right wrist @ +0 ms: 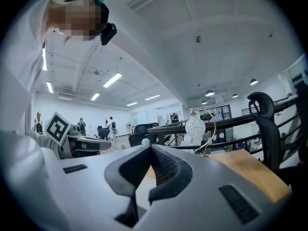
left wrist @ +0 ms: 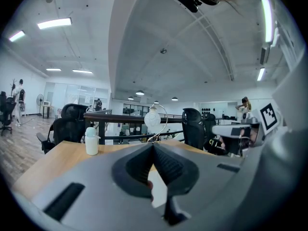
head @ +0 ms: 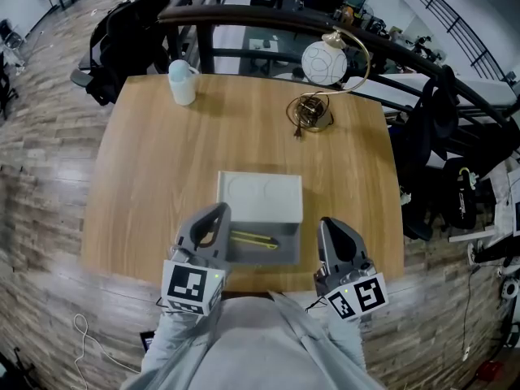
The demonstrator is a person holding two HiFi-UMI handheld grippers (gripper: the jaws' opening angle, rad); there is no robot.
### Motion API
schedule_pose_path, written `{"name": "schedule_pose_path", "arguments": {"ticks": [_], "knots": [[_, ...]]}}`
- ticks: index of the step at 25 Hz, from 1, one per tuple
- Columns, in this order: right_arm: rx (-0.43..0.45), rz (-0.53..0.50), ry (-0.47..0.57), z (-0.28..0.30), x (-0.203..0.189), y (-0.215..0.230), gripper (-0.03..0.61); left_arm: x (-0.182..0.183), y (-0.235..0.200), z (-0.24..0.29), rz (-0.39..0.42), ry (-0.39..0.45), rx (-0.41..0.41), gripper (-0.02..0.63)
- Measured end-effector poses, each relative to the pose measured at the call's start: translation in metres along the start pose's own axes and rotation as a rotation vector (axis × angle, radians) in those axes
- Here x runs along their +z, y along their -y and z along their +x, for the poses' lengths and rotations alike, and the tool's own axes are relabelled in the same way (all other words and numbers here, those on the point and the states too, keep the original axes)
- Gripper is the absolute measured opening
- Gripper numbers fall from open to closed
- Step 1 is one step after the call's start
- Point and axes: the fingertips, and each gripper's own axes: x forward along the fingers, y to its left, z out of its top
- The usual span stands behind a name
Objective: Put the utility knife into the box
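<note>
**Head view:** a wood table [head: 146, 185] w/ a grey box [head: 286, 254] near the front edge, abt in the middle. The box is open & its pale lid [head: 260, 197] sits on the far side. The yellow utility knife [head: 253, 240] lies flat inside the box, long way going left to right. The left gripper [head: 221, 210] is at the box's left edge. The right gripper [head: 324, 221] is just right of the box. Both point away from the person. Can't tell if either one touches the box. Far left on the table is a white cup [head: 183, 82]. Far right is a lamp [head: 323, 62] w/ a round white ball. Black chairs [head: 122, 39] stand past the table.

**Left gripper view:** the left gripper [left wrist: 153, 146] has its jaws pinched tight together, tips meeting, nothing held. Past them is the table top, w/ the cup [left wrist: 91, 141] at the far left & the lamp [left wrist: 152, 119] straight ahead at the far end.

**Right gripper view:** the right gripper [right wrist: 151, 147] is pinched tight too, pads pressed on each other, nothing between. The lamp [right wrist: 195, 126] is far ahead, a bit to the right. A black chair [right wrist: 269, 129] is at the right edge.
</note>
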Motion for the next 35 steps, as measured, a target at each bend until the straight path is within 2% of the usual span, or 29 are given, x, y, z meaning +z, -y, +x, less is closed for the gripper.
{"name": "schedule_pose_path", "arguments": {"ticks": [35], "knots": [[-0.027,-0.040,-0.048,0.0026,-0.0083,-0.0020,0.016,-0.0033,0.0016,-0.0054,-0.001,-0.010,-0.013,0.018]]}}
